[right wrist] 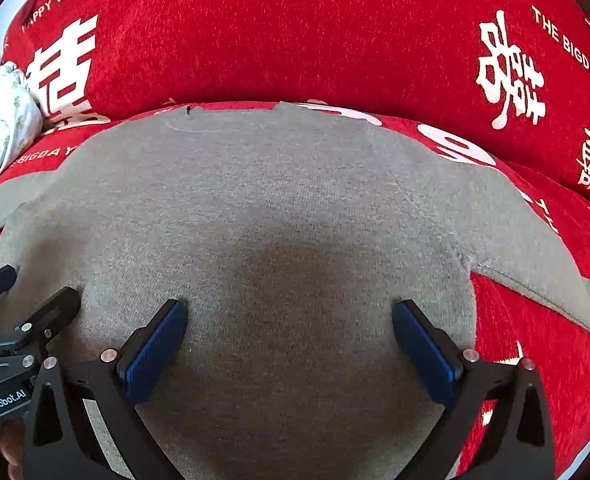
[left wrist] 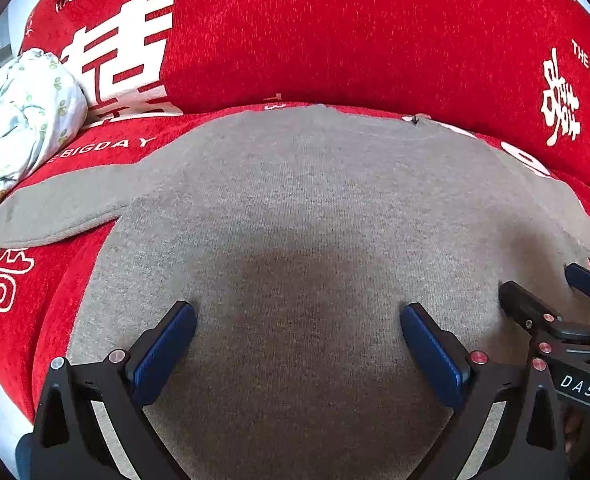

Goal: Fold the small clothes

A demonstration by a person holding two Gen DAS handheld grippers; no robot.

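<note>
**Grey top laid out flat, no fold made yet**

A small grey knitted long-sleeved top (left wrist: 295,208) lies spread flat on the seat of a red plush sofa cover printed with white characters (left wrist: 335,40). Its neckline points toward the sofa back and its hem toward the cameras. Measured from the top, one sleeve (left wrist: 55,208) stretches out past its left edge, and the other sleeve (right wrist: 535,272) runs out past its right edge. Neither sleeve is turned in, and the body shows no crease or doubled layer, so I judge the folding itself has not begun; only the laying-out looks done.

The left gripper (left wrist: 297,340) hovers over the lower middle of the top with its blue-padded fingers spread wide, holding nothing. The right gripper (right wrist: 289,336) sits just beside it, over the top's lower right part, likewise spread and empty.

Beyond the left sleeve, a crumpled white floral-print garment (left wrist: 27,120) waits against the sofa back. Still to do: both sleeves inward, then the body folded up, then that second piece.
</note>
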